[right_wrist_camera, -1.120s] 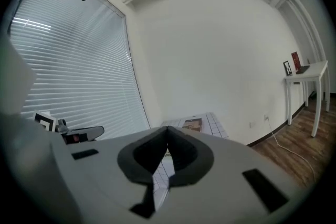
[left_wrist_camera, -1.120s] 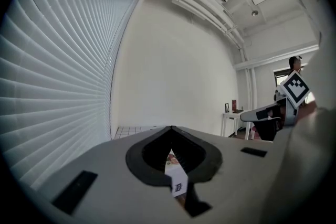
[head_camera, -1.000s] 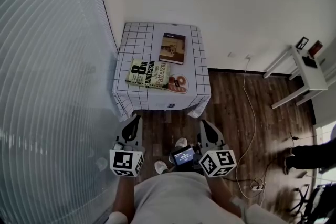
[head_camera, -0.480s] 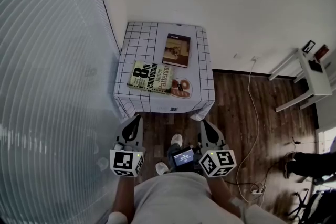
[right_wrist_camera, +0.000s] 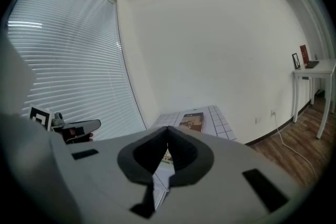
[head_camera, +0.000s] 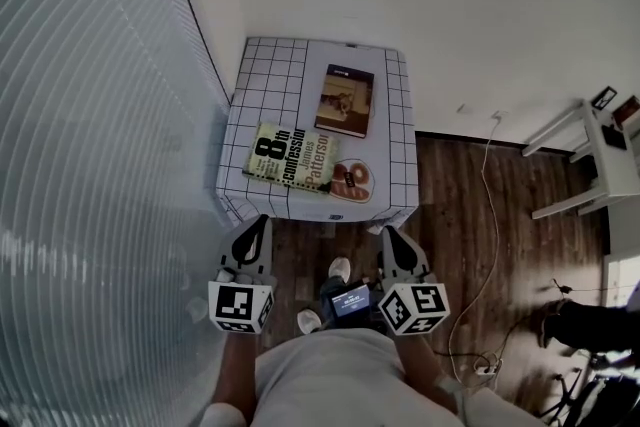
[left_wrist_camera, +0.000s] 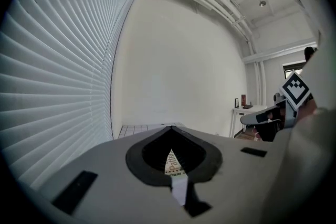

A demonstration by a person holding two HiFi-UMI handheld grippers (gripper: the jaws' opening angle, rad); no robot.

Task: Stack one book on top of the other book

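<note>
Jaws pressed together with nothing between them on both grippers, short of the desk.
The left gripper (head_camera: 262,223) and right gripper (head_camera: 386,233) are held side by side above the wood floor (head_camera: 460,205), both pointing to 12 o'clock at the grid-cloth desk (head_camera: 270,75). On the desk's near half the yellow-green "8th Confession" book (head_camera: 293,158) lies flat, cover up, with a round brown-patterned disc (head_camera: 352,177) at its 4 o'clock corner. The brown book (head_camera: 345,100) lies flat just beside it at 1 o'clock, nearer the wall and not stacked. Window blinds (head_camera: 90,145) fill 9 o'clock.
</note>
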